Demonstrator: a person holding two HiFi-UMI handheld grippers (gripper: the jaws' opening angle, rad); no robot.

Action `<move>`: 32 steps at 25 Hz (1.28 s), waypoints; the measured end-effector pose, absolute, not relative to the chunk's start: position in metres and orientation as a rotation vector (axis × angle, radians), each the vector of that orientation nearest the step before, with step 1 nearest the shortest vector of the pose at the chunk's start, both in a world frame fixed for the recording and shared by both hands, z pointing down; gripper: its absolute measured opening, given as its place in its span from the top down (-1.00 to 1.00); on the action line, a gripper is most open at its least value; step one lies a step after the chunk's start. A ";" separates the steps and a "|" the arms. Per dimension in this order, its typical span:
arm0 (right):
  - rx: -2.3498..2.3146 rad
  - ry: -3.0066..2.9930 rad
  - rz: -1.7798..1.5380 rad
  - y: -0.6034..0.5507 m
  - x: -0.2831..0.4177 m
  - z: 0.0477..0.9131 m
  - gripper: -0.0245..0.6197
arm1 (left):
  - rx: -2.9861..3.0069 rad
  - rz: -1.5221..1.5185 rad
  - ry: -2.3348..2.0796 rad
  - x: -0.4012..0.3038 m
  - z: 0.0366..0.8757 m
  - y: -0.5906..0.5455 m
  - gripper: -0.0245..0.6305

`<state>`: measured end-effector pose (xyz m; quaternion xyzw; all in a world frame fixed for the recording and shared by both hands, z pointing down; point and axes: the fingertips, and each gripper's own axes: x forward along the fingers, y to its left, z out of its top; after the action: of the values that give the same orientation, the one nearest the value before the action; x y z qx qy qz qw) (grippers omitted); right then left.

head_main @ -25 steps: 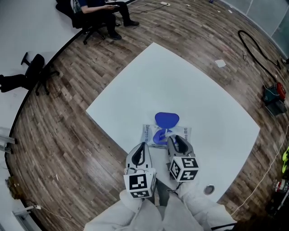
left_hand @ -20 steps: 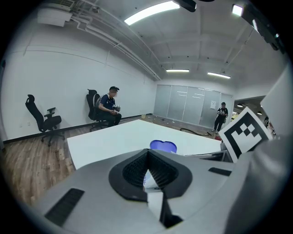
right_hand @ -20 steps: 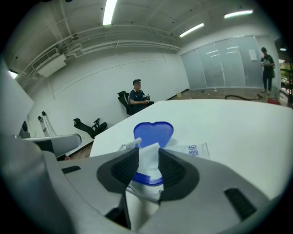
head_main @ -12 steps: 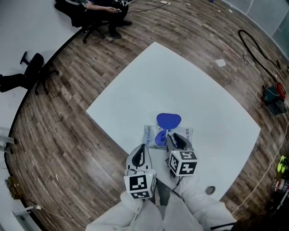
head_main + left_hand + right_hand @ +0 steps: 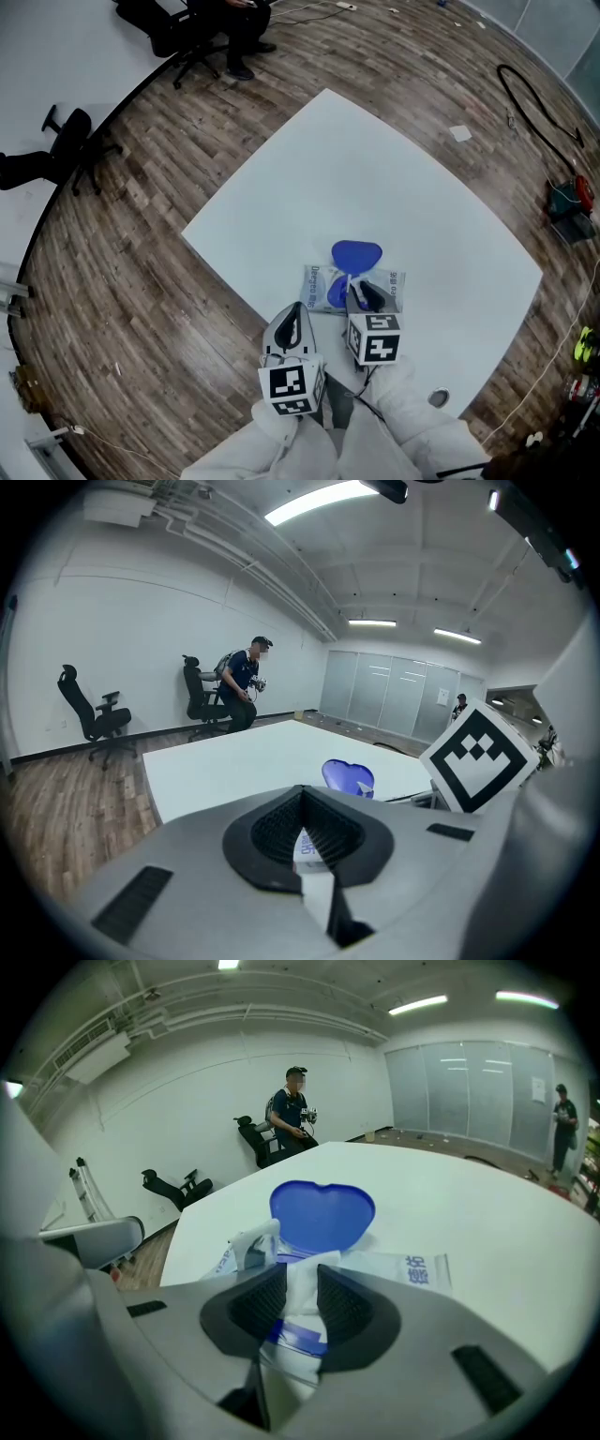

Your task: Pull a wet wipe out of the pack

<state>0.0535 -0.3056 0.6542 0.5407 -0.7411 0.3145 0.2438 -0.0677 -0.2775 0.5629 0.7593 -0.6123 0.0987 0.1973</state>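
Note:
The wet wipe pack [image 5: 380, 284] lies flat on the white table [image 5: 375, 169], its blue heart-shaped lid [image 5: 356, 255] flipped open on the far side. My right gripper [image 5: 365, 297] hangs over the pack's opening. In the right gripper view the lid [image 5: 322, 1215] and the printed pack [image 5: 405, 1267] lie just beyond, and a white wet wipe [image 5: 298, 1290] rises between the pads, with my right gripper [image 5: 300, 1299] shut on it. My left gripper [image 5: 295, 317] sits just short of the pack's near left corner, its tips together and nothing seen held. The left gripper view shows the lid [image 5: 348, 776] ahead.
A small round metal piece [image 5: 438, 398] lies near the table's front right edge. Office chairs [image 5: 70, 141] stand on the wood floor to the left, and a person sits on a chair [image 5: 225, 14] at the far end. A black cable [image 5: 534, 98] and a red tool [image 5: 572, 197] lie at the right.
My right gripper has drawn back slightly toward me over the pack's opening. The left gripper has hardly moved.

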 end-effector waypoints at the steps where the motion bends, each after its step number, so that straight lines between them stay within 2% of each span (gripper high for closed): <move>1: 1.476 -2.015 0.841 -0.306 0.053 0.655 0.60 | 2.125 0.276 -1.712 -0.068 0.563 -0.278 0.93; 5: 1.474 -1.989 0.795 -0.306 0.052 0.655 0.76 | 2.124 0.282 -1.699 -0.066 0.564 -0.280 0.93; 11: 1.463 -1.968 0.763 -0.305 0.051 0.656 0.85 | 2.130 0.281 -1.690 -0.065 0.564 -0.281 0.93; 32: 1.554 -2.064 0.770 -0.303 0.052 0.626 0.87 | 2.171 0.259 -1.719 -0.065 0.543 -0.273 0.93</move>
<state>0.0524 -0.3033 0.6260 0.5621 -0.7466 0.2785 0.2213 -0.0647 -0.2733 0.5433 0.7680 -0.6081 0.0916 0.1791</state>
